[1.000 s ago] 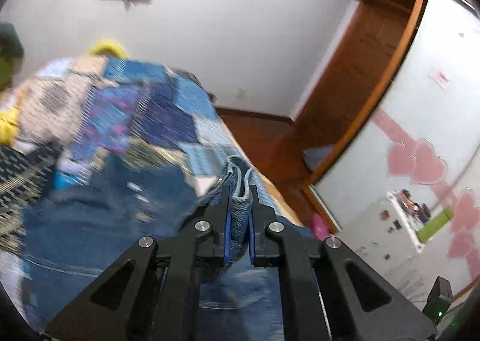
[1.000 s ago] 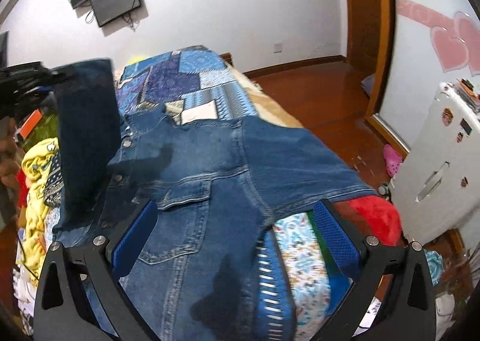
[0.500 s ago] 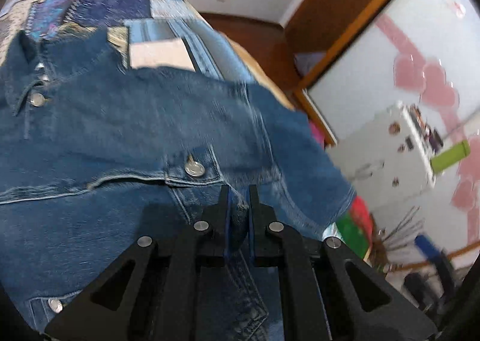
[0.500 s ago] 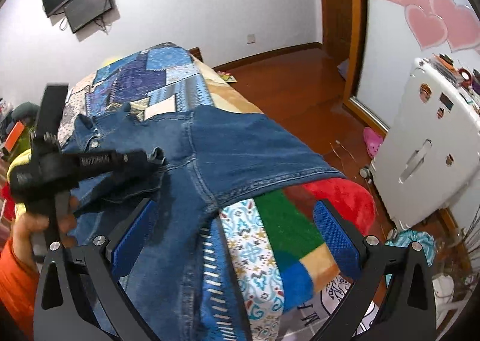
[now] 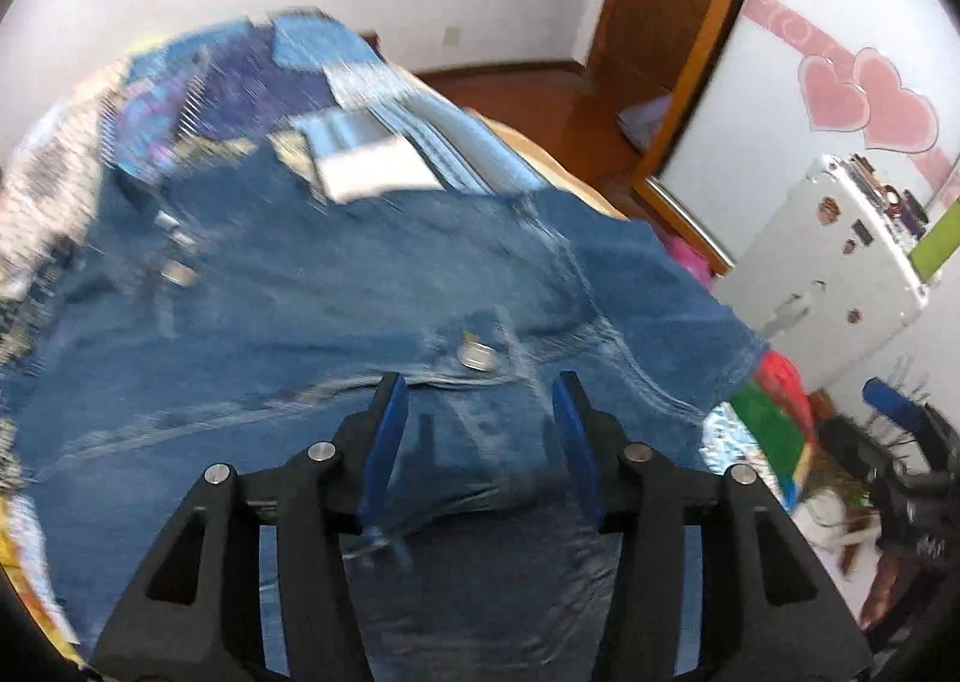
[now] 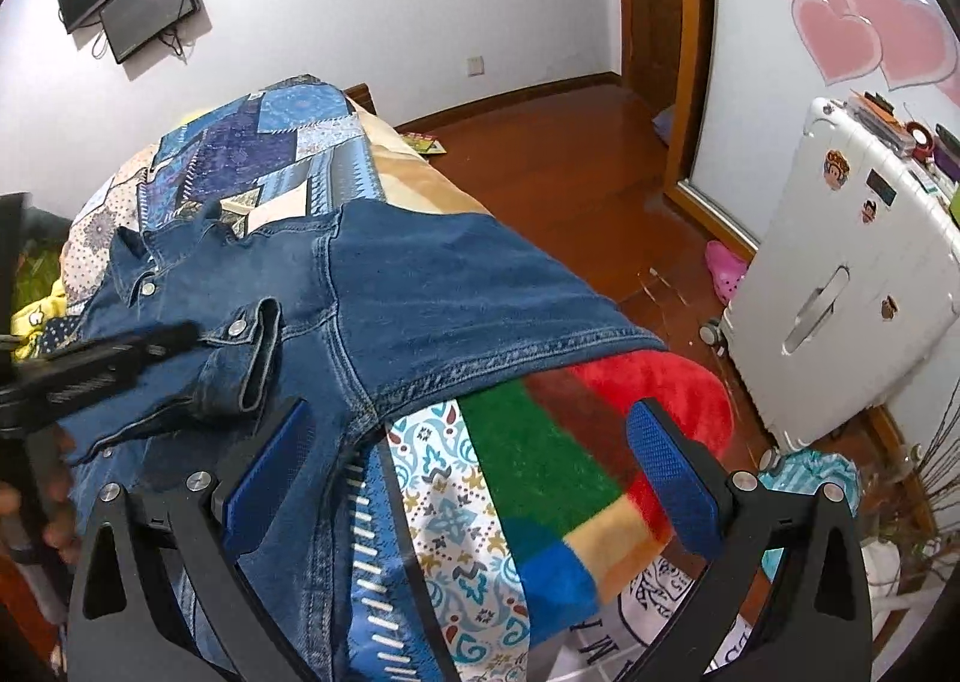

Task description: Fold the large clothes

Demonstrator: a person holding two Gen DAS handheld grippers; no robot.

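Left gripper (image 5: 477, 418) opening, sleeve cuff (image 6: 243, 358) just dropped from its pinch onto the denim jacket (image 6: 432, 292) spread on the bed (image 6: 288, 142), sleeve fold looks done; right gripper (image 6: 474, 478) spread wide, empty, near the hem.

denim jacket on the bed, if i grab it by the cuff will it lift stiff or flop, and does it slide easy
The denim jacket would probably flop: its sleeve cuff lies folded back and creased, and the hem drapes over the bed edge. It likely feels fairly heavy, given the thick seams and metal buttons. It probably drags rather than slides on the patchwork bedspread.
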